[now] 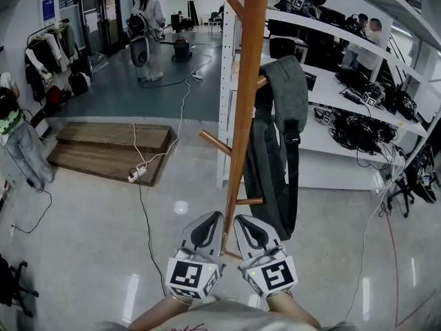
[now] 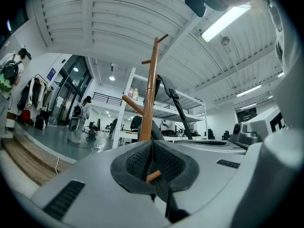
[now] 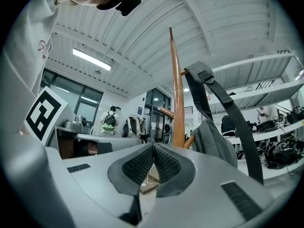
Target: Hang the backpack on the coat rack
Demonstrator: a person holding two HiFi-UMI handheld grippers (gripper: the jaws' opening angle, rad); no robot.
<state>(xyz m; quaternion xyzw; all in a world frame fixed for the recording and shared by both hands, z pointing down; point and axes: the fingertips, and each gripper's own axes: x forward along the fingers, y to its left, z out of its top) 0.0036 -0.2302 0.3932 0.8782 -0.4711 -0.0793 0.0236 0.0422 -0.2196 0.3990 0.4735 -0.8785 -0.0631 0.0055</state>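
The wooden coat rack [image 1: 242, 116] stands straight ahead, and its pole runs up the middle of the head view. A grey backpack [image 1: 277, 143] hangs by its top loop from a peg on the pole's right side, straps dangling. My left gripper [image 1: 209, 221] is shut and holds nothing, low beside the pole's left. My right gripper [image 1: 249, 221] is shut and empty too, just right of the pole and below the bag. In the left gripper view the pole [image 2: 149, 96] rises past the shut pads. In the right gripper view the backpack [image 3: 212, 137] hangs beside the pole [image 3: 177, 99].
White shelving [image 1: 324, 136] loaded with equipment and cables stands behind the rack. A low wooden platform [image 1: 114, 147] and a power strip with its cord [image 1: 138, 173] lie on the floor to the left. People stand far back and at the left edge.
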